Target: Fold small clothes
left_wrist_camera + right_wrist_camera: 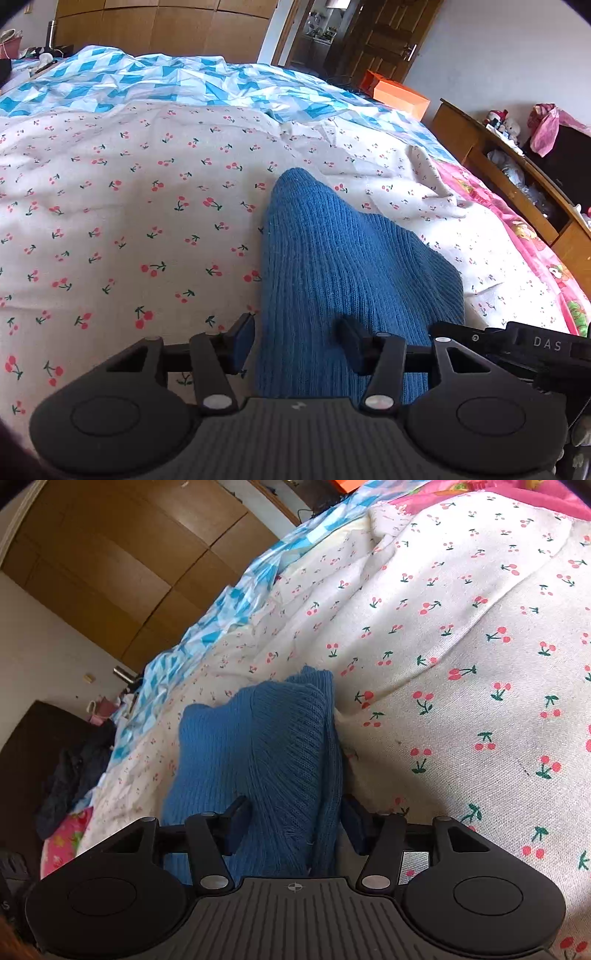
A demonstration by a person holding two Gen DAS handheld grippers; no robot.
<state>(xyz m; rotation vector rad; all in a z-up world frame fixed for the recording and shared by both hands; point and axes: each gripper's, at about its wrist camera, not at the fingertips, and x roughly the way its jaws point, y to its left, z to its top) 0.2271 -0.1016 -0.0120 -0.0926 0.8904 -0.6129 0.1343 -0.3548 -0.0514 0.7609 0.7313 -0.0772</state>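
Spread over a bed, a cherry-printed sheet (pixel 147 206) carries a blue ribbed knit garment (pixel 343 266), bunched lengthwise and lying well in from the sheet's edges. Its near end is seen between the parted jaws of the left gripper (pixel 301 343), unclamped. The right gripper (pixel 293 825) is likewise held apart around the knit. A blue-and-white quilt (pixel 155 85) is seen along the sheet's far edge, wooden wardrobes (pixel 166 29) beyond.
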